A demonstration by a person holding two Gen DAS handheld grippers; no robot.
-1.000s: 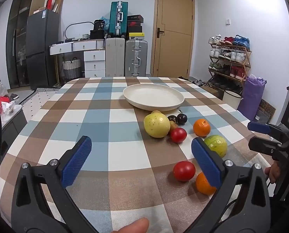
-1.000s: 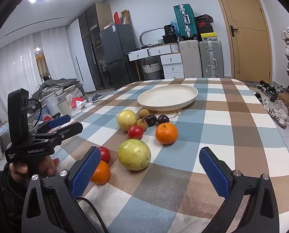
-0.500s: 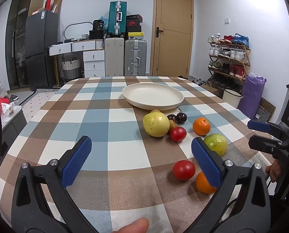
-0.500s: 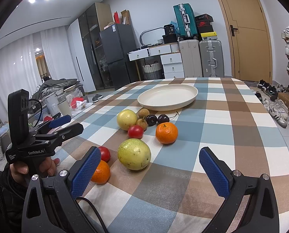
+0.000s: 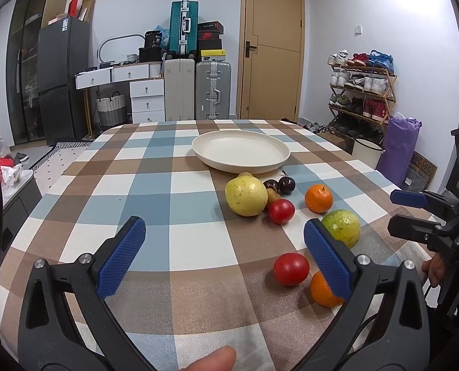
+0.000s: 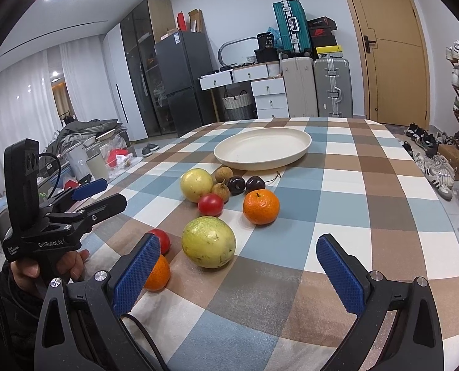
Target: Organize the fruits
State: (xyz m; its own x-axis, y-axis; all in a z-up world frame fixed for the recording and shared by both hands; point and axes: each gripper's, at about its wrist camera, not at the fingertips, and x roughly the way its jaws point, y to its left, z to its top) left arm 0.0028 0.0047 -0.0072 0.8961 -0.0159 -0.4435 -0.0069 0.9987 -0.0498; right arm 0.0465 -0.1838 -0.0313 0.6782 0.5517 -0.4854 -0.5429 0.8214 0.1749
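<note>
A cream plate [image 5: 241,154] [image 6: 263,148] sits empty on the checked table. In front of it lie a yellow pear [image 5: 246,196] [image 6: 196,184], two dark cherries [image 5: 286,184] [image 6: 245,184], brown longans [image 6: 221,191], a small tomato [image 5: 281,211] [image 6: 210,204], an orange [image 5: 318,198] [image 6: 261,206], a green-yellow guava [image 5: 341,227] [image 6: 208,241], a second tomato [image 5: 291,268] [image 6: 162,240] and a second orange [image 5: 323,289] [image 6: 157,272]. My left gripper [image 5: 223,250] is open and empty near the table's front. My right gripper [image 6: 238,266] is open and empty just behind the guava.
The checked tablecloth [image 5: 155,191] covers the table. Beyond it stand suitcases [image 5: 212,89], drawers [image 5: 146,95], a fridge [image 5: 61,77] and a door [image 5: 271,49]. A shoe rack [image 5: 360,89] stands right of the table. Each view shows the other gripper at its side [image 5: 427,216] [image 6: 75,207].
</note>
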